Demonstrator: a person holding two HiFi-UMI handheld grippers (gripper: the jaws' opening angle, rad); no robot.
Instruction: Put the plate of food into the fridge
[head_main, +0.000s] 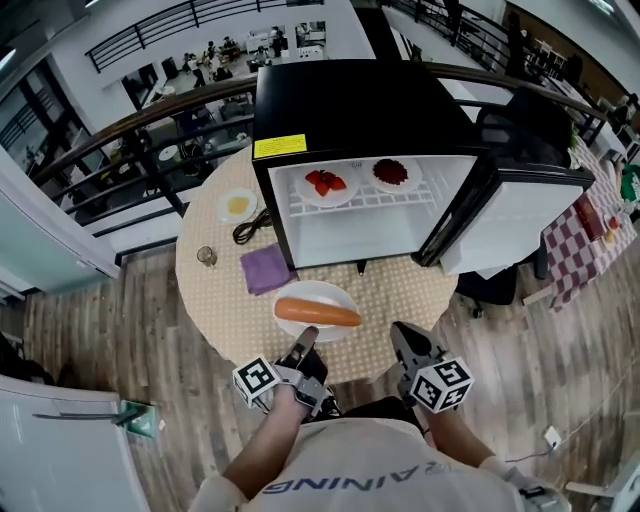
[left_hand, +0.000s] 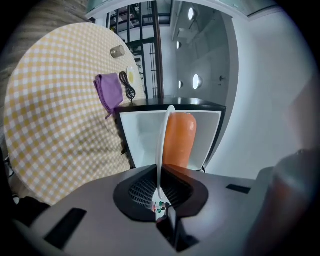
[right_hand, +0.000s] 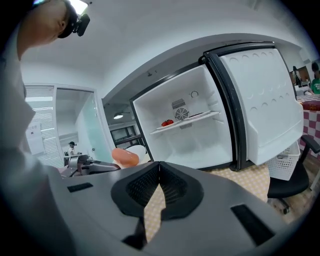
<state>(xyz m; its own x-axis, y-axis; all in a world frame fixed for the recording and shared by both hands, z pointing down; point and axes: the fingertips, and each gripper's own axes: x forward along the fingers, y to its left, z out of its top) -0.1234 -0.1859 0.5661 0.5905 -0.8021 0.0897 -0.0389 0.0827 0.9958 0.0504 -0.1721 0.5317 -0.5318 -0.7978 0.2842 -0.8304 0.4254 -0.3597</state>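
A white plate (head_main: 320, 293) carrying a long orange sausage (head_main: 318, 313) sits on the checkered round table (head_main: 205, 300) in front of the open black fridge (head_main: 360, 110). My left gripper (head_main: 307, 338) is shut on the plate's near rim. In the left gripper view the rim (left_hand: 164, 145) runs edge-on between the pads, with the sausage (left_hand: 180, 140) beyond it. My right gripper (head_main: 398, 332) hovers just right of the plate, shut and empty. In the right gripper view its gripper (right_hand: 159, 170) faces the fridge interior (right_hand: 192, 135), and the sausage (right_hand: 125, 157) shows at the left.
The fridge door (head_main: 520, 215) swings open to the right. On the fridge shelf stand a plate of strawberries (head_main: 326, 184) and a plate of dark red food (head_main: 392, 172); the bottom compartment holds nothing. A purple cloth (head_main: 265, 268), black cable (head_main: 250, 228), small dish (head_main: 238, 204) and jar (head_main: 207, 256) lie left.
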